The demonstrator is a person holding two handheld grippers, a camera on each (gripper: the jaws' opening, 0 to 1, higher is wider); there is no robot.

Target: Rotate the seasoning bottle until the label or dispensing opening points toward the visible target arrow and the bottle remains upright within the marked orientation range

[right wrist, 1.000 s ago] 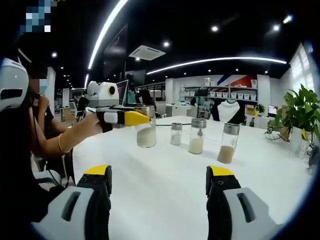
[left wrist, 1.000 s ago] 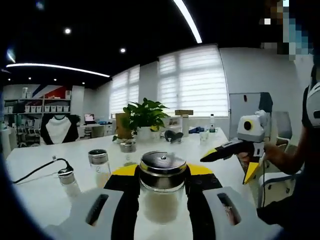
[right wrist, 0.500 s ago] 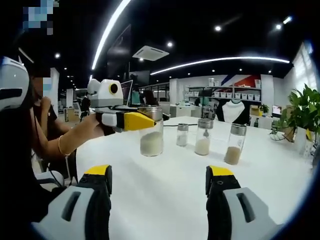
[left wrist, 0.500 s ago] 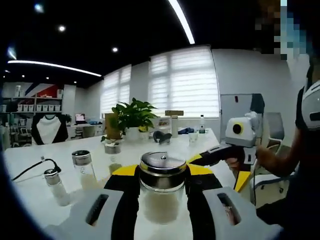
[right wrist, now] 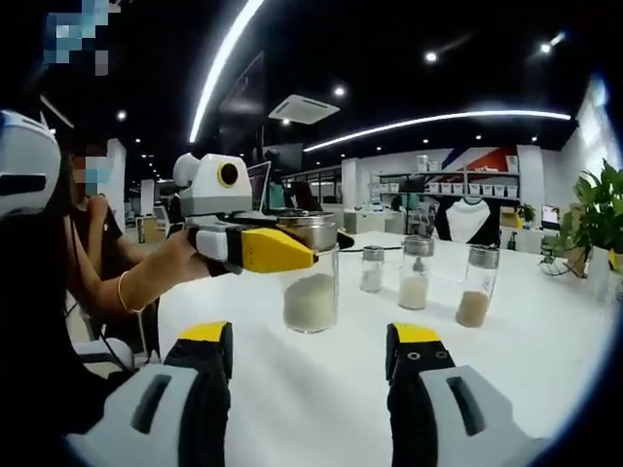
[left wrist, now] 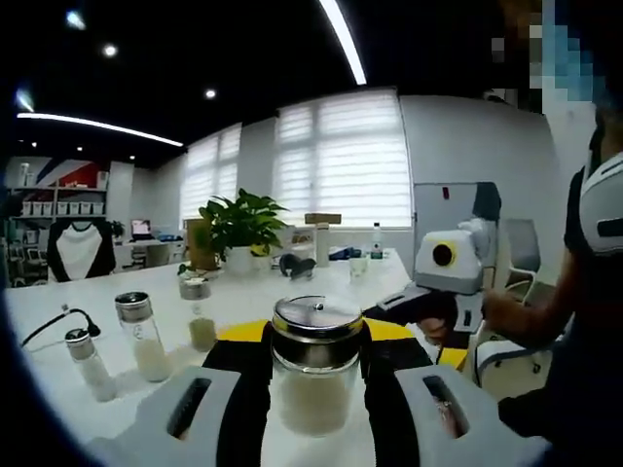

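Note:
The seasoning bottle (left wrist: 314, 387), a glass jar of white powder with a shiny metal lid, stands upright between the jaws of my left gripper (left wrist: 316, 332), which is shut on it. In the right gripper view the same bottle (right wrist: 311, 290) is held just above the white table (right wrist: 321, 389) by the left gripper (right wrist: 292, 251), with a person's hand behind it. My right gripper (right wrist: 310, 358) stands open and holds nothing, a short way in front of the bottle. It also comes into the left gripper view as the right gripper (left wrist: 421, 331), just right of the bottle.
Three more spice bottles stand in a row on the table: a small one (right wrist: 372, 269), a middle one (right wrist: 417, 273) and one with tan powder (right wrist: 476, 286). A potted plant (left wrist: 237, 225) and small items sit at the far end. A person's arm (left wrist: 545, 321) is at the right.
My right gripper has come closer to the held bottle, which now looms larger in its view. The left gripper view has swung a little; its grip on the bottle is unchanged.

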